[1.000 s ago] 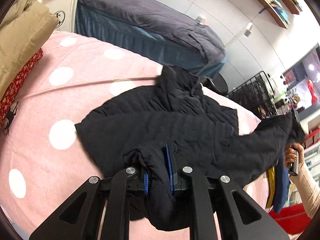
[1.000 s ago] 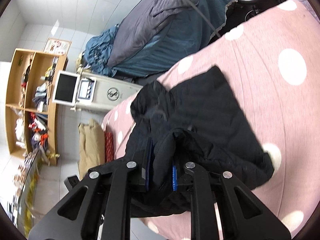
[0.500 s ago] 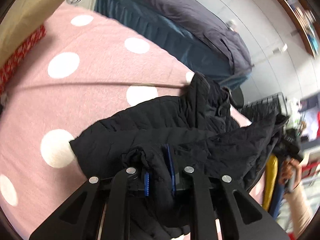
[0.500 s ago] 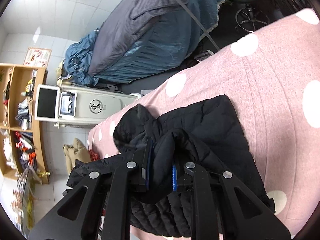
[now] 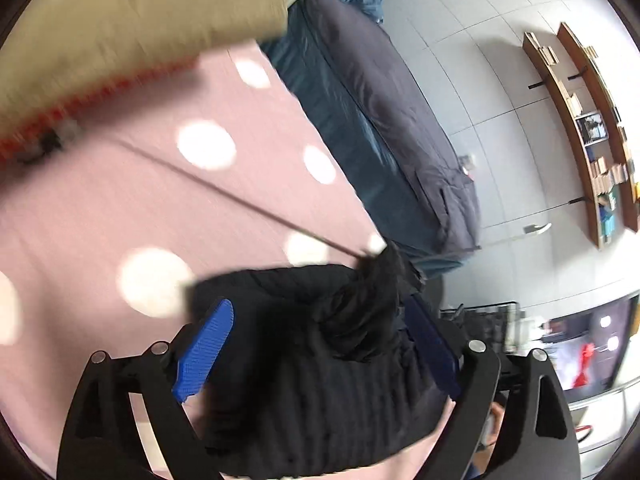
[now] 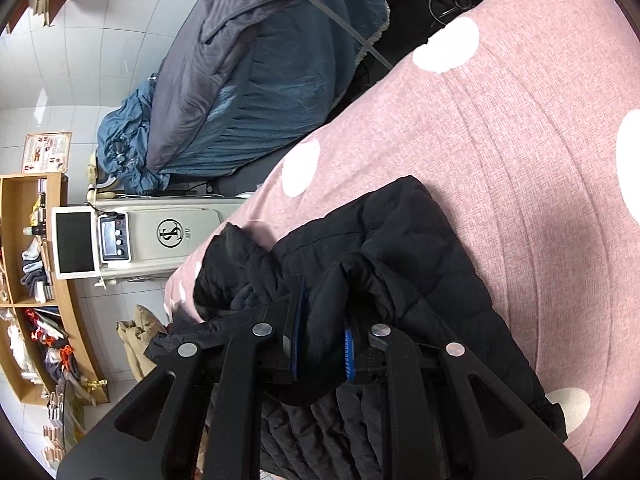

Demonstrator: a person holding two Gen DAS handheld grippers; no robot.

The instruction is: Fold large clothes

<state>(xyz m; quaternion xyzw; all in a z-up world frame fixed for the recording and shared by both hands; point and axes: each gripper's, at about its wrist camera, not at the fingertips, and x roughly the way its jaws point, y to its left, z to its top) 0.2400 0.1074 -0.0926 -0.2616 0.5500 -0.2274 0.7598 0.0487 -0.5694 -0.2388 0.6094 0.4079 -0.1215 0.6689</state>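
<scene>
A black quilted jacket (image 5: 320, 392) lies folded over on a pink bed cover with white dots (image 5: 120, 208). My left gripper (image 5: 320, 340) is open, its blue pads wide apart above the jacket, holding nothing. In the right wrist view the same jacket (image 6: 420, 264) lies on the pink cover (image 6: 520, 140). My right gripper (image 6: 320, 340) is shut on a bunched fold of the jacket, which hangs over both fingers.
A tan folded garment (image 5: 140, 12) over a red patterned one lies at the cover's far left. A blue-and-grey covered bed (image 5: 380, 120) stands beyond. A white machine with a screen (image 6: 120, 244) and wooden shelves (image 6: 24, 280) stand beside the bed.
My left gripper has let go of the jacket and opened wide, and its view has swung. My right gripper still holds its fold, carried over the jacket body.
</scene>
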